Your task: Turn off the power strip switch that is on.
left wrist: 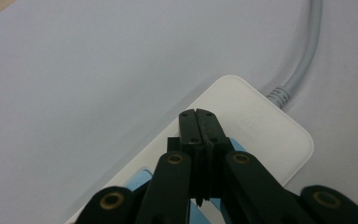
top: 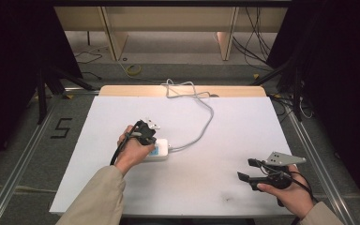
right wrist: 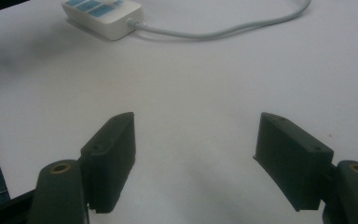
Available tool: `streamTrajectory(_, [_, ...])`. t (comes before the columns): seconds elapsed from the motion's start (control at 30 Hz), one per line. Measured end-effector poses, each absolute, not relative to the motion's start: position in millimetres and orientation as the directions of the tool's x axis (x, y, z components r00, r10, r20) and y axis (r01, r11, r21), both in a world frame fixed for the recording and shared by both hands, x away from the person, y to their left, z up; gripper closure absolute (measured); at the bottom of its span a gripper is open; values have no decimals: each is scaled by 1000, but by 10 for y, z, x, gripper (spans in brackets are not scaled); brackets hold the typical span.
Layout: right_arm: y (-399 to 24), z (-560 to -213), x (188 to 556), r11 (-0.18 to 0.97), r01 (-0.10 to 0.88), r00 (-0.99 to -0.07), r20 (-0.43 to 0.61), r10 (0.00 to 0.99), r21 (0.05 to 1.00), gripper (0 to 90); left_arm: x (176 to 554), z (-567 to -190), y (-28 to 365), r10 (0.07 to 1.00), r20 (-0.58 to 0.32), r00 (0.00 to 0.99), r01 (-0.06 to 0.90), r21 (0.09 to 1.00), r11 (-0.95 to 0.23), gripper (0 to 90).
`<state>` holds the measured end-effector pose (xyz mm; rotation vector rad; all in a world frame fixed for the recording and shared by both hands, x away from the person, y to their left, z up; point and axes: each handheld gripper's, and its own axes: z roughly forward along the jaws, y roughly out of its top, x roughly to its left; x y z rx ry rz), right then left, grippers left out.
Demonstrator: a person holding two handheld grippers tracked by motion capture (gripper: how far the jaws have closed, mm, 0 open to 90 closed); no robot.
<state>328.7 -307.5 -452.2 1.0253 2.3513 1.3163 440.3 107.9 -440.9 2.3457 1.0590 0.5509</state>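
Rounded white plastic power strip (left wrist: pixel 261 130), smooth table (top: pixel 225 140)

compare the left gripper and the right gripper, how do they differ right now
The left gripper has its jaws shut together; the right gripper has its jaws wide apart. The left sits over the white power strip; the right is over bare table, away from the strip. Both have black jaws.
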Motion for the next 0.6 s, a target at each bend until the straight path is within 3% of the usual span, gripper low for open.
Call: streamTrajectory(0.6, [-3074,-4525,3289,342,454,-719,111,686,823,292,4467,-4438,1041,776,147,614,577,587,-568,898])
